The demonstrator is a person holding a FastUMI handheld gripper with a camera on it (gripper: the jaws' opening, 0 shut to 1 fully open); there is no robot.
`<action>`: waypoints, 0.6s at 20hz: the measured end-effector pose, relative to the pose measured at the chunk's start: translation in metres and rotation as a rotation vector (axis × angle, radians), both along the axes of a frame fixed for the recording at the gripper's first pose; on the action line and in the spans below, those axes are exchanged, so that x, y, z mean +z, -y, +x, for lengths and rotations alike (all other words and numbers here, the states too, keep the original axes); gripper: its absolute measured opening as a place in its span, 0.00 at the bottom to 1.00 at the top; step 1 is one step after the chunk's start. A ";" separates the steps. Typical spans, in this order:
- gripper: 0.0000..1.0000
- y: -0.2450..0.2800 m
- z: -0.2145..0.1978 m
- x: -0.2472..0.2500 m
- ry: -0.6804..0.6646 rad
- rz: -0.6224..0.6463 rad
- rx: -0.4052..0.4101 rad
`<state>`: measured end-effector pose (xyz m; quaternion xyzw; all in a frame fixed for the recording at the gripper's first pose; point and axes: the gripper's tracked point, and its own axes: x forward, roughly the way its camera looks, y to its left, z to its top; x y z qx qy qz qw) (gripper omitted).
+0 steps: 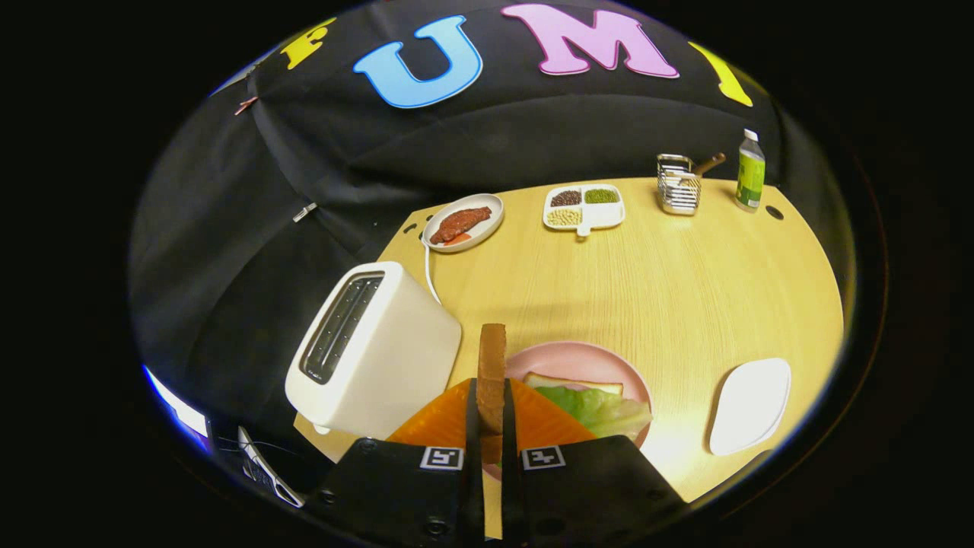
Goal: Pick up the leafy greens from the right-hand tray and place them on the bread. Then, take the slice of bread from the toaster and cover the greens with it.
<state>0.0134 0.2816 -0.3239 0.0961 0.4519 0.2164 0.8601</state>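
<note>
While the toaster (373, 350) sits empty at the desk's left edge, watch your tilt: held on edge, the bread slice (491, 377) could drop crooked and slide off the greens (597, 407) on the pink plate (578, 361). Your gripper (491, 426) is clamped on that slice.

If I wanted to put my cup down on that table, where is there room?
The widest bare wood lies between the pink plate and the far row: meat dish, divided tray, rack, bottle. A narrower strip separates the plate from the white tray. It is crowded near the gripper, shut on a bread slice, beside the toaster.
</note>
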 end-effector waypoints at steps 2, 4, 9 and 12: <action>0.13 0.010 -0.003 -0.012 -0.020 -0.005 -0.023; 0.13 0.021 -0.005 -0.020 -0.045 -0.006 -0.050; 0.16 0.046 -0.001 -0.035 -0.076 -0.033 -0.099; 0.28 0.066 0.004 -0.044 -0.061 -0.102 -0.106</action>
